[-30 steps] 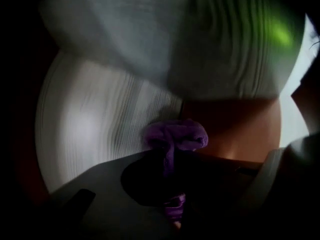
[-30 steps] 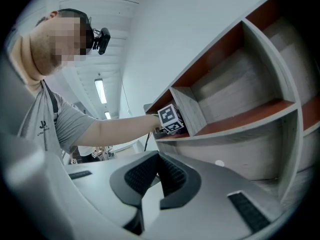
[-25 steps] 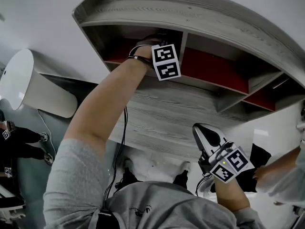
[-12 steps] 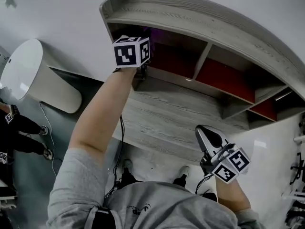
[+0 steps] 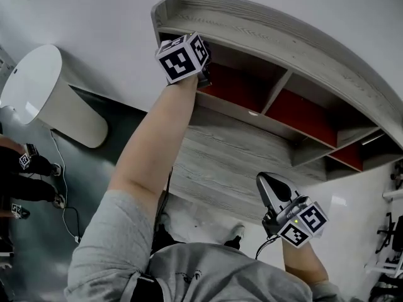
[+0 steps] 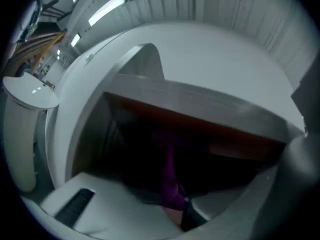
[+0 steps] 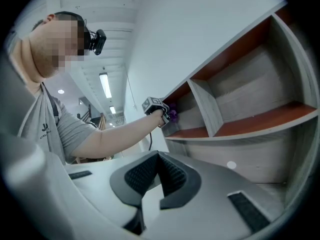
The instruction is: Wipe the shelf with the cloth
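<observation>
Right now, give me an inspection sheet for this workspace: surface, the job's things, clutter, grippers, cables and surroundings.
Surface: grey wood-grain shelf, wall-mounted, with red-lined open compartments.
Job's things: purple cloth, inside the leftmost compartment.
Clutter: nothing seen in the compartments that show.
Grippers: left gripper is raised into the leftmost compartment, shut on the cloth. Right gripper is held low, away from the shelf, jaws together and empty.
Cables: a black cable hangs beside the left arm; a thin white cable trails on the floor at left.
Surroundings: white wall, a white rounded stand at left, and another person at the left edge.
</observation>
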`<state>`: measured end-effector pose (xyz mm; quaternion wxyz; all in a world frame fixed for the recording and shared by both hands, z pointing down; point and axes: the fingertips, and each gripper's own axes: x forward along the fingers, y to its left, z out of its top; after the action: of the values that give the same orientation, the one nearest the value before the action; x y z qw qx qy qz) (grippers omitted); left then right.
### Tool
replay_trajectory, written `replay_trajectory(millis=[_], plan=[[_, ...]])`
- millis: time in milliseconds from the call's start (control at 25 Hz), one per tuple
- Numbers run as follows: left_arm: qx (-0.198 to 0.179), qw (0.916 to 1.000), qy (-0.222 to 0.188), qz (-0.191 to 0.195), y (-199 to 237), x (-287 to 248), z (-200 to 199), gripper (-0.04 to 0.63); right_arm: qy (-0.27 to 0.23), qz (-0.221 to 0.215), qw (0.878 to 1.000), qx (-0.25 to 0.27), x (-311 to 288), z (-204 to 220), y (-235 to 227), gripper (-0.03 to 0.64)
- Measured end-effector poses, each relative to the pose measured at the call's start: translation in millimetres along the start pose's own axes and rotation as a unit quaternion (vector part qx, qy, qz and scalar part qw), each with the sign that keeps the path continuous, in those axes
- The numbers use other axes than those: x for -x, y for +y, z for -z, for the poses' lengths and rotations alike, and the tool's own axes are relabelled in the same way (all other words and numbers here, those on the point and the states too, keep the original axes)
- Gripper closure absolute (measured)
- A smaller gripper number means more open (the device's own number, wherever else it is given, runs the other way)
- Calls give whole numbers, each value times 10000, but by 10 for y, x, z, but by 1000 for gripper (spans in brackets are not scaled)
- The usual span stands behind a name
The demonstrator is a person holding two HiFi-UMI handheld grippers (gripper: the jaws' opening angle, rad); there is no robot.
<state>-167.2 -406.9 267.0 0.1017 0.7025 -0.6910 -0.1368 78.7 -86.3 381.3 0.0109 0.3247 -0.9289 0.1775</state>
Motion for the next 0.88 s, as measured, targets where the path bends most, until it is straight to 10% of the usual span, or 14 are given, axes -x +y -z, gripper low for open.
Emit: replay_trajectory(millis=[520,880], plan=[[-923,9911,-173,948,-476,-38,9,525,-145,259,9996,-17,291,-73,-208,597],[-1369,9483,0,2864,-1757,365,438,523,-281,330,9991,0,389,-92,-231,597]])
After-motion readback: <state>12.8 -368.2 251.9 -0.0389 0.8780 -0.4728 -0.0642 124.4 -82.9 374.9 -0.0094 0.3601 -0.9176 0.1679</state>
